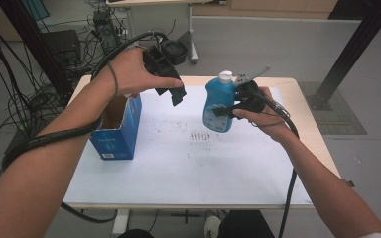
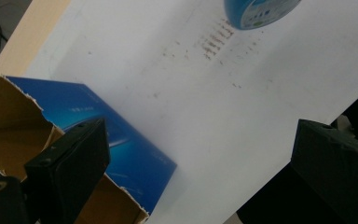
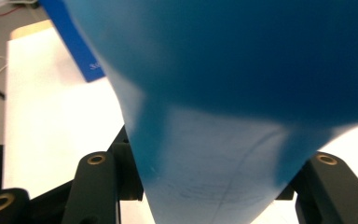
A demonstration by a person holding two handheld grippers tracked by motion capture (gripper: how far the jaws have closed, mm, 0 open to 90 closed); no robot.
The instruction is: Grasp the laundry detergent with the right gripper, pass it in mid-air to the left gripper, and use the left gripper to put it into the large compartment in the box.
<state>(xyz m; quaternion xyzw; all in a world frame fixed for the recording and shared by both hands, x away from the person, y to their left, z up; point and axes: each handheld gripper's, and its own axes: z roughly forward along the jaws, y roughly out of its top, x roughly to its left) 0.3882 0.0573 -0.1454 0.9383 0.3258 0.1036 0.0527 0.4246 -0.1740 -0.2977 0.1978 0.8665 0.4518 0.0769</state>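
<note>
A box [image 1: 116,131] is standing on the left of the table [image 1: 188,168], its top open. Right of it, a bottle [image 1: 219,101] is hanging upright above the tabletop, in the right gripper [image 1: 235,104].

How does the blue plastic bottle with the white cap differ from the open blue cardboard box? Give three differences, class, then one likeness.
1. The blue plastic bottle with the white cap is held above the table in the right claw; the open blue cardboard box stands on the white table sheet.
2. The bottle is rounded; the box is flat-sided and square-cornered.
3. The bottle is capped; the box's top is open with torn edges.
Both are blue.
</note>
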